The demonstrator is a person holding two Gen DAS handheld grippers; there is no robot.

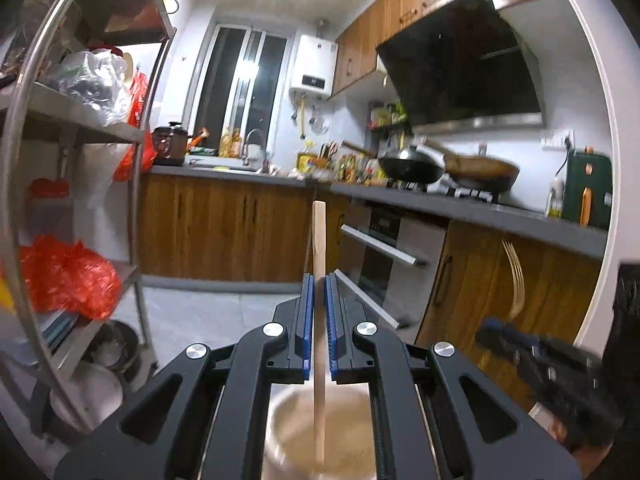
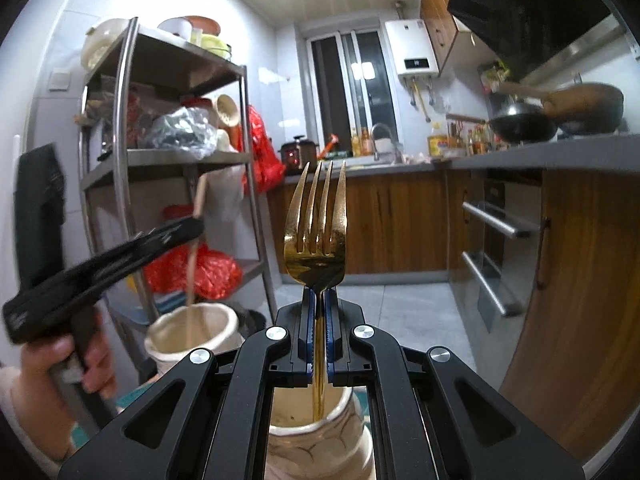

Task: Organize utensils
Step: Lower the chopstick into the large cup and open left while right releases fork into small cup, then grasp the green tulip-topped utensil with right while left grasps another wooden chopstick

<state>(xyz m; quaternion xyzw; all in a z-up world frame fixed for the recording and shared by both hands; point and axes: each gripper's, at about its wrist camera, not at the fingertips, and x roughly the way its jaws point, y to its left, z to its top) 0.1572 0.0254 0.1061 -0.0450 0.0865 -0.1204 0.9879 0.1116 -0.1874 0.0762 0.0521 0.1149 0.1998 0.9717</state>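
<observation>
My left gripper (image 1: 319, 280) is shut on a pale wooden stick (image 1: 319, 236) that stands upright. The stick's lower end reaches down into a cream jar (image 1: 288, 432) beneath the jaws. My right gripper (image 2: 319, 294) is shut on the neck of a gold fork (image 2: 316, 236), tines up. The fork's handle dips into a cream ceramic jar (image 2: 320, 444) below it. The right wrist view also shows the left gripper (image 2: 192, 226), held by a hand (image 2: 92, 364), with the wooden stick (image 2: 200, 196) over a second cream jar (image 2: 192, 332). At the right of the left wrist view, blurred, are the right gripper (image 1: 492, 330) and fork (image 1: 516, 276).
A steel shelf rack (image 2: 124, 152) with bags and bowls stands at the left, close behind the jars. Wooden cabinets and an oven with bar handles (image 2: 492, 220) line the right side. Two woks (image 1: 416, 166) sit on the stove. Grey tiled floor (image 2: 400, 312) lies between.
</observation>
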